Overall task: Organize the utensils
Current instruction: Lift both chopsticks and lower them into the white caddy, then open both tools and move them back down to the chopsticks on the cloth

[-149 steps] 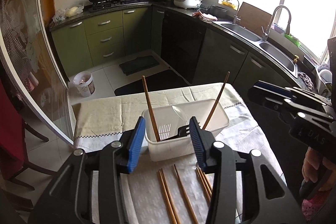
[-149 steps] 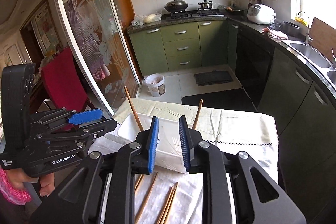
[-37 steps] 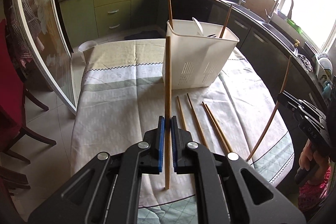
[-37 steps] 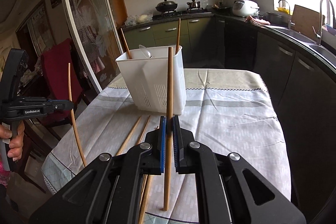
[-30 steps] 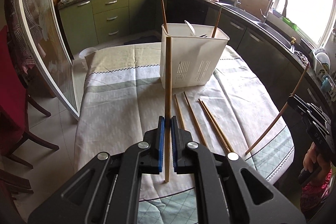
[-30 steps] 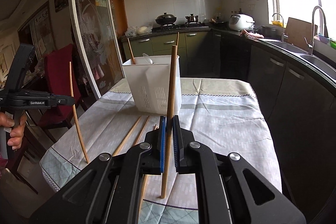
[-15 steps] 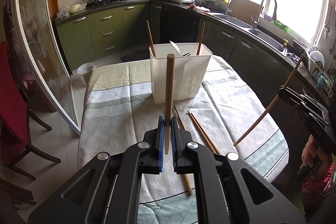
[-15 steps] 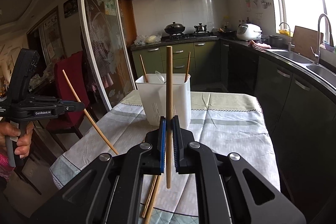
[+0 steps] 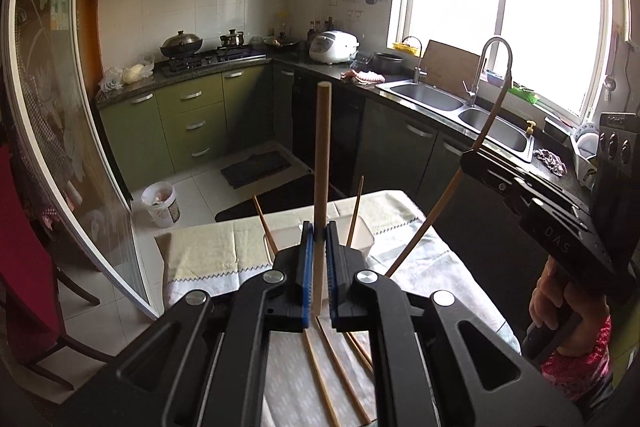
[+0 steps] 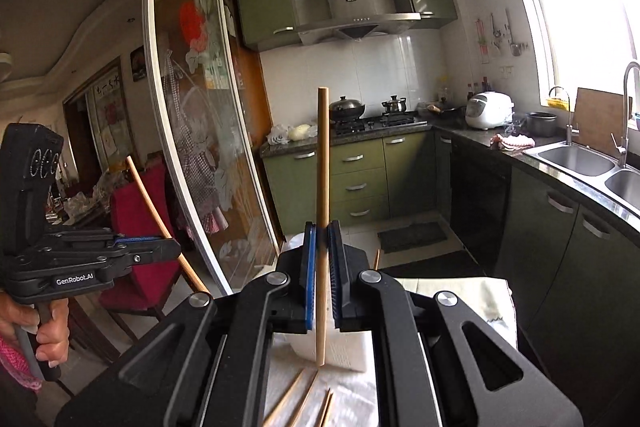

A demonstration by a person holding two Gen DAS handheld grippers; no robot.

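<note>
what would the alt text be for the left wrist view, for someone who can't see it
The left gripper is shut on an upright wooden chopstick above a cloth-covered table in a green kitchen. Behind it a white utensil holder has two chopsticks in it, more lie on the cloth, and the right gripper holds another chopstick at right.

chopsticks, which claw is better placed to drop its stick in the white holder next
Right, probably: the right claw holds the right chopstick with its tip right at the white holder; the left claw holds the left chopstick off to the side.
</note>
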